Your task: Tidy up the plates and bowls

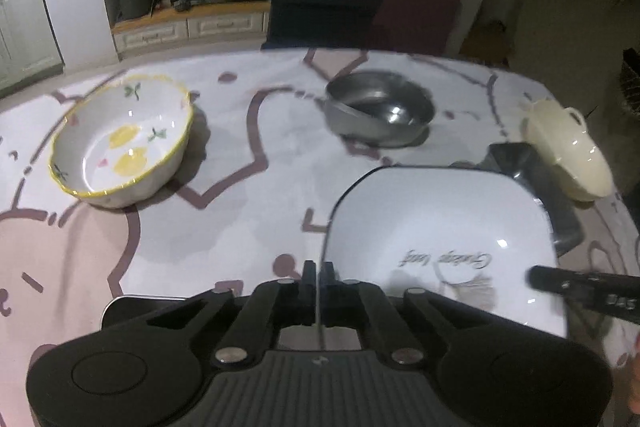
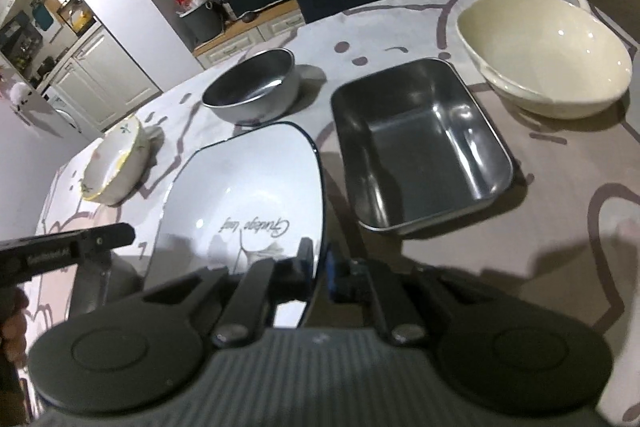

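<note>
Your right wrist view shows the whole rectangular steel tray [image 2: 424,147] just right of your right tongs [image 2: 320,263]; your left view catches only its dark edge beyond the plate. Both tongs are pinched narrow on opposite edges of the white square plate with a dark rim [image 1: 440,239], your left tongs [image 1: 319,277] on its left edge. The plate is lifted above the patterned desk [image 1: 240,155].

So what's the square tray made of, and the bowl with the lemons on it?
The square tray looks like metal, probably stainless steel: grey, with dull mirror-like glints on its walls. The lemon bowl looks like glazed ceramic: glossy white with sharp light spots, painted lemons and a yellow wavy rim.
</note>
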Action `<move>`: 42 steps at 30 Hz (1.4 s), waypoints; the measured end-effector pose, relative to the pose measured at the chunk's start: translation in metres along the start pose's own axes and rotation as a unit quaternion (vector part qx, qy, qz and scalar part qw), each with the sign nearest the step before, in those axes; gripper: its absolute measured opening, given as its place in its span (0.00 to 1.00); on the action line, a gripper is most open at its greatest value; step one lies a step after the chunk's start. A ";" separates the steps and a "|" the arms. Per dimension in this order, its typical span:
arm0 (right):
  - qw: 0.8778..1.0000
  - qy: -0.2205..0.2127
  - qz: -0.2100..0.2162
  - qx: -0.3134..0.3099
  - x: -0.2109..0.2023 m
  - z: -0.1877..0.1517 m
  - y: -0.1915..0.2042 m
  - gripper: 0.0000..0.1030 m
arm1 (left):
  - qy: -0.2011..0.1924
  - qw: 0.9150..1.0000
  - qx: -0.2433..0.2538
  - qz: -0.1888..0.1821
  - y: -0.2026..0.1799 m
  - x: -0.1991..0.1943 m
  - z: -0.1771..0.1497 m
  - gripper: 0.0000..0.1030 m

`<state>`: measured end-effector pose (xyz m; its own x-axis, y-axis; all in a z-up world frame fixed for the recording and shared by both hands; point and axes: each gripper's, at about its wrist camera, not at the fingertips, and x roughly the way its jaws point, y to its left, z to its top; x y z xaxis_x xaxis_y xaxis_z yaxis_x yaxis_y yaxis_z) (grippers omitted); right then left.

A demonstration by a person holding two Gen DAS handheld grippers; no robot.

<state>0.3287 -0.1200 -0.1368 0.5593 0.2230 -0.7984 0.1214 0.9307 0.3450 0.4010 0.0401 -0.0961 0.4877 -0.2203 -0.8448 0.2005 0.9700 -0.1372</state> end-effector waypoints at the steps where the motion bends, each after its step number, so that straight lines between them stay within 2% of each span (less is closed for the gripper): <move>1: 1.000 0.001 -0.001 0.002 0.003 0.000 0.000 0.07 | 0.007 1.000 0.002 -0.002 0.002 0.006 0.000 0.07; 4: 1.000 0.004 -0.003 0.005 0.008 -0.001 -0.003 0.07 | 0.022 1.000 0.005 -0.020 0.005 0.020 0.000 0.24; 7: 1.000 0.007 -0.001 0.009 0.010 -0.001 -0.006 0.07 | 0.026 0.999 0.010 -0.025 0.006 0.029 0.000 0.26; 10: 1.000 0.008 -0.001 0.010 0.012 0.000 -0.008 0.07 | 0.028 0.999 0.000 -0.039 0.007 0.035 0.002 0.25; 14: 1.000 0.009 -0.002 0.011 0.015 0.000 -0.009 0.08 | 0.039 0.997 0.001 -0.059 0.002 0.044 0.001 0.19; 17: 1.000 0.012 -0.002 0.013 0.017 -0.001 -0.010 0.08 | 0.038 0.998 0.006 -0.056 -0.002 0.045 0.001 0.18; 19: 1.000 0.013 -0.005 0.011 0.018 -0.001 -0.009 0.08 | 0.033 0.998 -0.008 -0.057 0.000 0.043 -0.001 0.17; 24: 1.000 0.012 -0.007 0.002 0.014 -0.001 -0.009 0.09 | 0.020 0.998 -0.005 -0.065 -0.009 0.027 -0.011 0.15; 30: 1.000 0.000 0.007 0.012 -0.014 0.002 -0.024 0.09 | 0.007 0.997 -0.010 -0.073 -0.033 -0.006 -0.023 0.13; 36: 1.000 0.008 0.022 0.018 -0.044 -0.009 -0.046 0.09 | 0.018 0.997 -0.028 -0.070 -0.064 -0.034 -0.049 0.13; 42: 0.999 0.032 0.027 0.006 -0.059 -0.029 -0.060 0.09 | 0.044 0.996 -0.058 -0.054 -0.080 -0.038 -0.084 0.13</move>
<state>0.2641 -0.1811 -0.1246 0.5116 0.2912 -0.8084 0.1023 0.9135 0.3938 0.2953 -0.0203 -0.0966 0.3911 -0.3190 -0.8633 0.1463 0.9476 -0.2839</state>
